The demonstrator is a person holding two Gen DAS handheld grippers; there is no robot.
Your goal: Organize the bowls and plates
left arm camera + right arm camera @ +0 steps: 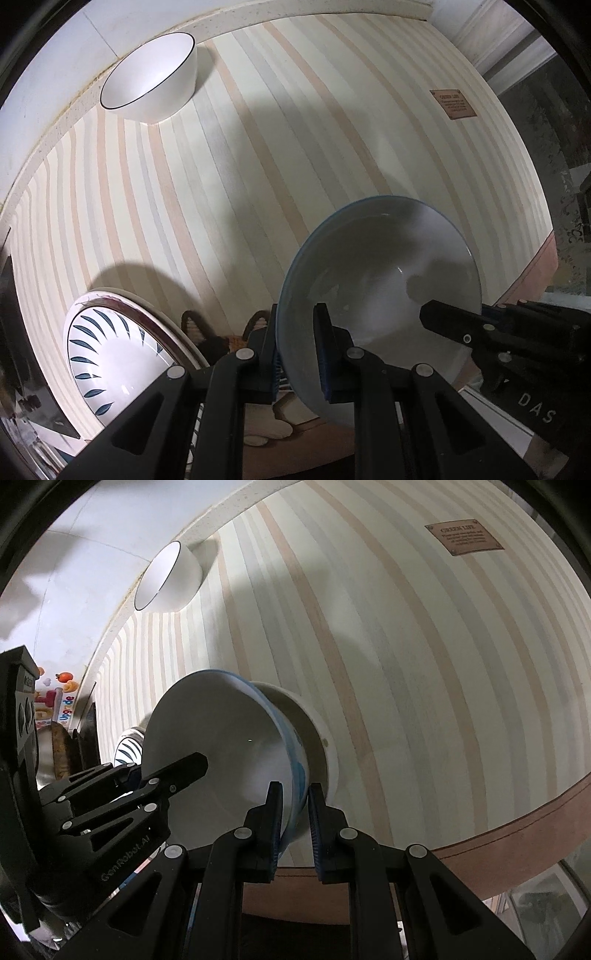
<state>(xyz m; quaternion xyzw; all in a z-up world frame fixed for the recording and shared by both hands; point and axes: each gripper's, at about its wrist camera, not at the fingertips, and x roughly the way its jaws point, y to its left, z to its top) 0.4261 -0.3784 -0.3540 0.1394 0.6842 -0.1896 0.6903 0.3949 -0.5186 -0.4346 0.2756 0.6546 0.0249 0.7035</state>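
Both grippers hold one blue-rimmed white bowl (380, 266) above the striped table. My left gripper (299, 343) is shut on its left rim. My right gripper (295, 819) is shut on its right rim and shows in the left wrist view (461, 325). In the right wrist view the bowl (221, 746) sits in or just over a second white bowl (317, 731). The left gripper (155, 779) grips the far rim there. A black-rimmed white bowl (147, 77) stands at the far left edge. A leaf-patterned plate (110, 362) lies near left.
The striped tablecloth (295, 147) carries a brown label (452, 103) at the far right. The table's brown front edge (517, 827) curves below right. Slippers (269, 428) on the floor show under the left gripper. A white wall runs along the far side.
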